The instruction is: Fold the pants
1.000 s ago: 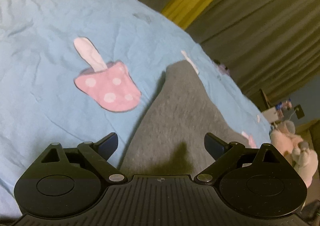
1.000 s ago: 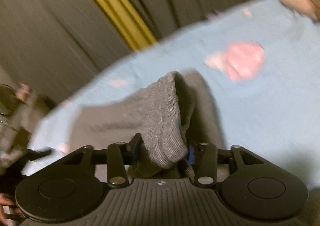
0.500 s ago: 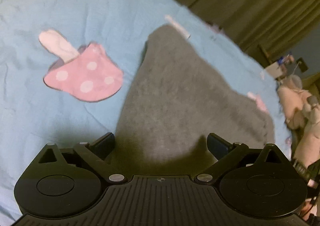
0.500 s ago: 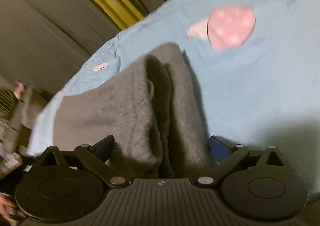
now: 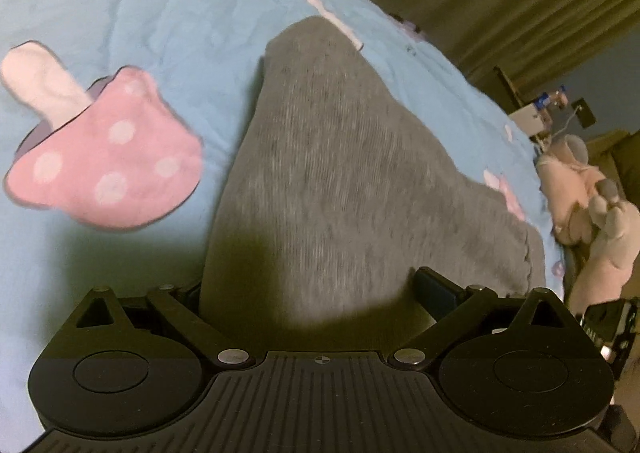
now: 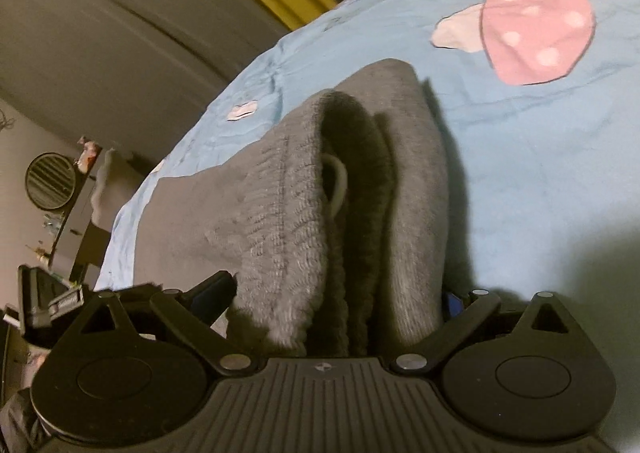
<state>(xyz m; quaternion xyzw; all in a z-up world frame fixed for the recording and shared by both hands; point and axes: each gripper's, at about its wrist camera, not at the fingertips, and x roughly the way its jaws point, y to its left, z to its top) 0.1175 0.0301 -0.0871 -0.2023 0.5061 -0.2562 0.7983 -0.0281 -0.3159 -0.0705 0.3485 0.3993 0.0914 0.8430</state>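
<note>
The gray pants (image 5: 340,189) lie on the blue bed sheet (image 5: 160,5), just beside a pink mushroom picture (image 5: 108,157) at about 9 o'clock from them in the left view. The left gripper (image 5: 308,289) has its jaws spread wide, with the flat cloth lying between them. The right gripper (image 6: 340,297) is spread wide too, and the ribbed waistband end (image 6: 288,213) stands bunched in thick layers between its jaws. I think the step now is letting the fold settle. To do it well, both tongs should pull back slowly toward 6 o'clock and lift clear, so no fingertip catches the cloth and drags the layers open. Then the bumpy stack by the right one could be patted flat. A second ago the right tongs were pinching that ribbed end up off the bed; now they have let go. The left tongs were open then too, but they have come closer and lower over the pants.
</note>
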